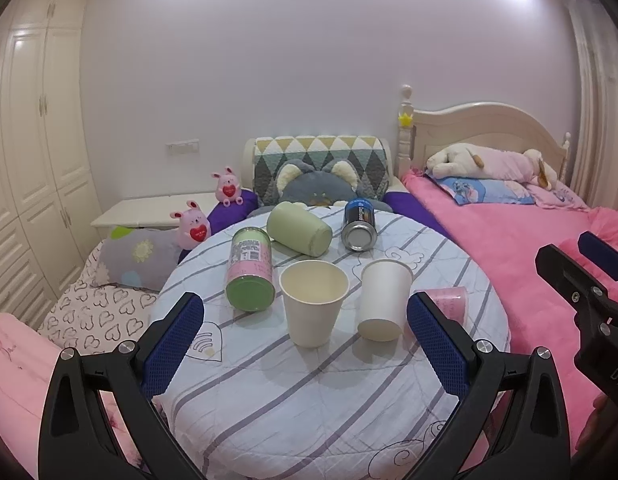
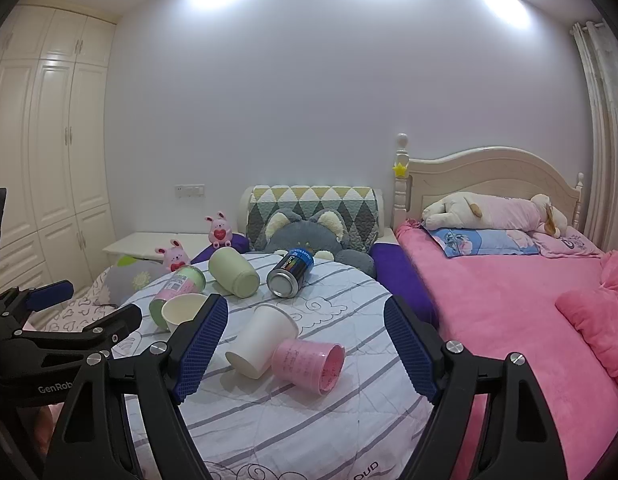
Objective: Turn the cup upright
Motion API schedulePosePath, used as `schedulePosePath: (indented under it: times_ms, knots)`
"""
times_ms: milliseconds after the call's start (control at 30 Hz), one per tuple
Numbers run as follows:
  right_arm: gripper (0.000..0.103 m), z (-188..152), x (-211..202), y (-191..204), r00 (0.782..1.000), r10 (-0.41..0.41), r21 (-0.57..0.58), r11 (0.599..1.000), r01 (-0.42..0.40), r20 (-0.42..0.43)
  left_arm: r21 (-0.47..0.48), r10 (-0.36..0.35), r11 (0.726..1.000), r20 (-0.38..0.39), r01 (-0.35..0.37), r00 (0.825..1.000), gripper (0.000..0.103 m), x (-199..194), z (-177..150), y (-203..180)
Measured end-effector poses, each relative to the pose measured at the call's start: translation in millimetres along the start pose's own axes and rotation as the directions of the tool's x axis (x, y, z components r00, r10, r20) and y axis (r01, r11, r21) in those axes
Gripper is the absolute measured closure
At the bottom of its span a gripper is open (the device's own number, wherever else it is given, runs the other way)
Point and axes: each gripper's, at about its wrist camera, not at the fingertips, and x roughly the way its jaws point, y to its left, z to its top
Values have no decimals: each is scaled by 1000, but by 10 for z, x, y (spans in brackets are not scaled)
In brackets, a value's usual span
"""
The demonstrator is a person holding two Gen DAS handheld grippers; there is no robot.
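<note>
1. The left gripper [image 1: 305, 312] is held released, its jaws spread wide with nothing between them. The right gripper [image 2: 305, 312] is likewise released and empty. Both are held back over the near edge of the surface [image 1: 309, 400].
2. A cream paper cup [image 1: 313, 304] is seen standing upright near the middle of the surface, mouth up.
3. A white paper cup [image 2: 261, 340] is seen lying on its side just right of it, base turned toward the near edge. A pink cup [image 2: 309, 364] lies on its side against it, toward the right edge, mouth facing the near right.
4. A green mug [image 1: 299, 228] lies toppled near the far edge, between a pink-and-green can [image 1: 251, 272] and a blue can [image 1: 359, 224], both also on their sides.
5. The step cannot be settled. One cup already stands as the task wants, while others lie toppled and no cup is gripped.
6. If a lying cup is to be raised, a grasp across its wall would be called for. It would then be turned a quarter-turn so that the base is set down flat.
7. The paper cups are thin, tapered and easily crushed, so a light squeeze is judged wise. The pink cup looks like translucent plastic, and the mug matte and thick-walled.
8. The surface is round and covered in a soft, quilted striped cloth, on which a narrow base may be expected to wobble.
</note>
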Motion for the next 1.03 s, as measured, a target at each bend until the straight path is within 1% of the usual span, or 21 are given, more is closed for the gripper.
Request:
schedulePosePath:
  times_ms: [200,367,533,833,1033]
  knots:
    - [21,-12,-23,-15,1000,1,1,1000,-1,-4,25,10,1000,12,-10,1000,0,3,-15,-31]
    - [21,-30,-50,-25,1000,1,1,1000,-1,-9,25,11,1000,9,-11,1000,0,23,-14,-38]
    - [21,-30,-24,-11,1000,4,3,1000,-4,-16,20,33,999,22,-34,999,0,34,-34,-38]
    - [21,-39,47,25,999,10,-2,1000,-10,-32,19,32,999,3,-32,999,0,102,-56,10]
    - [21,-51,125,55,999,13,-6,1000,-14,-50,6,22,1000,-24,-21,999,0,210,-54,75]
